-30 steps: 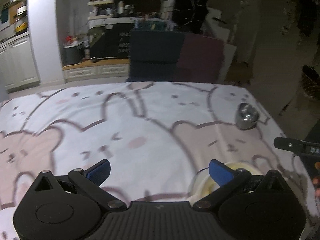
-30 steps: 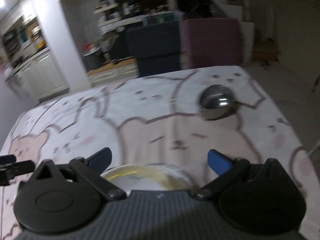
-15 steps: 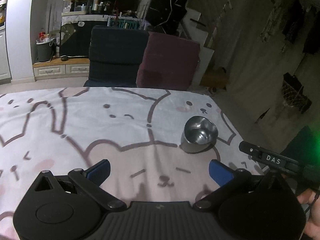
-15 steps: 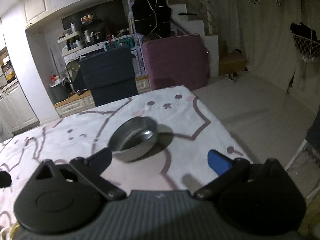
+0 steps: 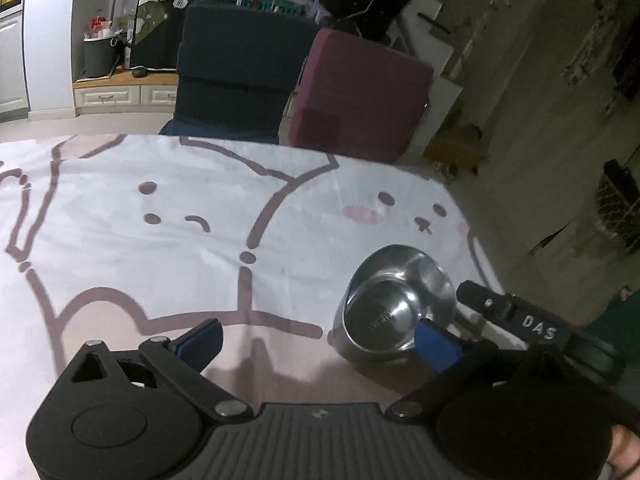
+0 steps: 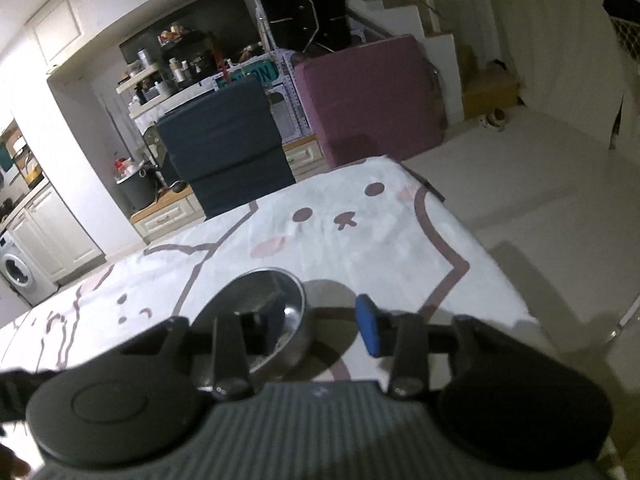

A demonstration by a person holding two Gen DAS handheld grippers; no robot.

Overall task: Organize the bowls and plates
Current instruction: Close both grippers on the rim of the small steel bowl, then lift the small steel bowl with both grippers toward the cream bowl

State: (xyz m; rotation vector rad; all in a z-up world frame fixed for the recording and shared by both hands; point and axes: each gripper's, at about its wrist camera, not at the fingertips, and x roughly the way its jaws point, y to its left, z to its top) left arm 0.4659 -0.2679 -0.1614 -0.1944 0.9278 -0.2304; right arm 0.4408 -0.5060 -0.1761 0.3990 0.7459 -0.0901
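Steel bowl near the counter's right edge, both grippers on it

The counter (image 5: 120, 220) wears a white cloth with cartoon bears, and the steel bowl (image 5: 394, 304) sits near its right side. The left gripper (image 5: 316, 338) has its fingers spread wide with nothing between them. The right gripper (image 6: 320, 322) has just been closing, one finger inside the bowl and one outside its rim, not yet pinching it.

Bare tablecloth (image 5: 168, 248) lies open left of the steel bowl (image 5: 394, 312); chairs (image 5: 236, 68) block beyond the far edge.
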